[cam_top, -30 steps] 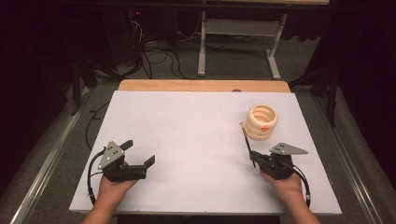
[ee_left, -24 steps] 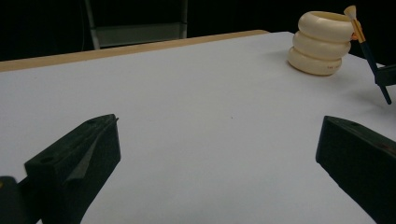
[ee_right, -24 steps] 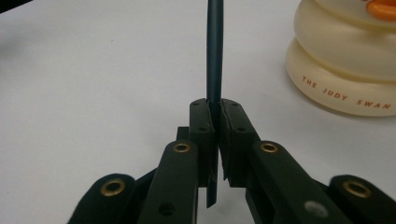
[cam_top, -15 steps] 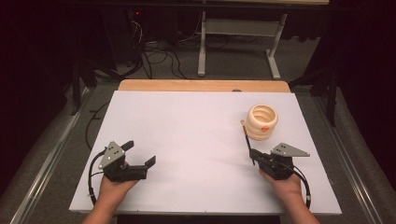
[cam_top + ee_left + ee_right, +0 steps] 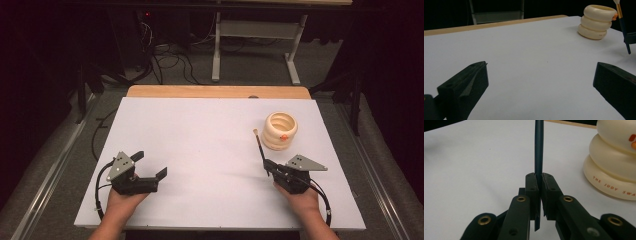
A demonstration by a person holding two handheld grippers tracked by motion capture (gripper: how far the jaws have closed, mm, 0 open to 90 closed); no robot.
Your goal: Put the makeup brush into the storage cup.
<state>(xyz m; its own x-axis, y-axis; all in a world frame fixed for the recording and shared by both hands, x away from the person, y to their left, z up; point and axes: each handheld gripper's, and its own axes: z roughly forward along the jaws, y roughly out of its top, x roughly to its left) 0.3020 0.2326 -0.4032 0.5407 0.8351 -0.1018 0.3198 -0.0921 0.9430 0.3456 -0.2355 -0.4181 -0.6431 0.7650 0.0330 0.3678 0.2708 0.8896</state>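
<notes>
- Holding my left tongs (image 5: 151, 165) low over the white counter (image 5: 210, 150), I have their jaws spread wide with nothing between them; in the left gripper view bare counter lies between the two black jaws.
- My left hand (image 5: 120, 202) grips the body of those tongs near the counter's near edge, with the cable looping off to the outer side.
- Further right, my right tongs (image 5: 267, 165) are clamped tight on a dark blue paintbrush (image 5: 260, 150); in the right gripper view the handle (image 5: 539, 147) runs straight up from between the pressed pads, and its lower tip pokes out just below them.
- The brush's pale bristle end points away from me, ahead of the right tongs.
- Just beyond and to the right of the right tongs stands a cream ribbed pot (image 5: 279, 131) with an orange mark, near the brush tip but apart from it.
</notes>
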